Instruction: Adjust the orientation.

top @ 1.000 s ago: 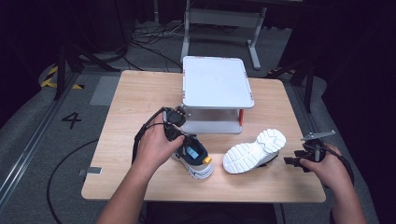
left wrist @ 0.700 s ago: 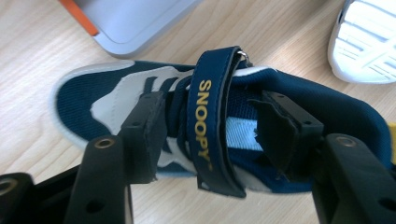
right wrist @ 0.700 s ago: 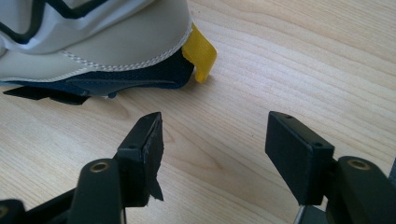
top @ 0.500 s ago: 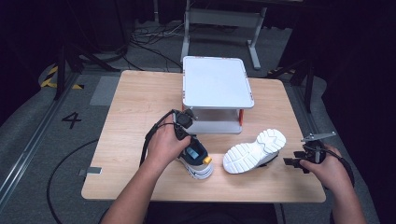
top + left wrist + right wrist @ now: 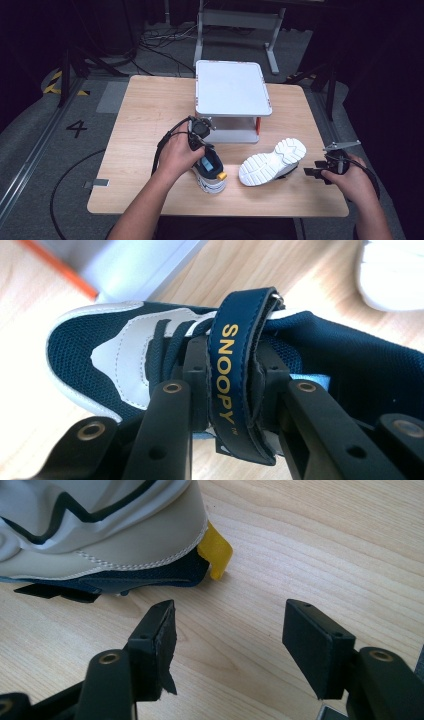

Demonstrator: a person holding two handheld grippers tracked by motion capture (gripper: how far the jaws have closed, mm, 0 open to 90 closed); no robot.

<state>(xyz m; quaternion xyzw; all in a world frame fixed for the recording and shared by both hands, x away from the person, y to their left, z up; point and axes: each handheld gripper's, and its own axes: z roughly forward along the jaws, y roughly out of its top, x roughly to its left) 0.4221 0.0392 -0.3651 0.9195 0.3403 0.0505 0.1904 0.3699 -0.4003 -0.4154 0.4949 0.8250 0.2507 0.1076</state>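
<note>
On the left of the wooden bench (image 5: 145, 115), my left hand (image 5: 176, 156) holds my left tool (image 5: 235, 390) down on the navy sneaker (image 5: 209, 172), which stands upright near the bench's front edge, just in front of the white two-tier stand (image 5: 232, 95). In the left gripper view my tool's jaws are clamped on the navy strap (image 5: 235, 365) printed SNOOPY in yellow, which arches over the laces and the blue mesh upper; the white toe overlay points toward the stand's orange leg (image 5: 57, 267).

To the right of it the second sneaker (image 5: 272, 162) lies on its side, its white lugged sole facing up. Its heel end, with a yellow pull tab (image 5: 215, 555), lies just ahead of my right tool (image 5: 230, 625), whose jaws stand spread apart, gripping nothing, low over the bare wood. My right hand (image 5: 350, 182) holds that tool near the bench's right front corner.
</note>
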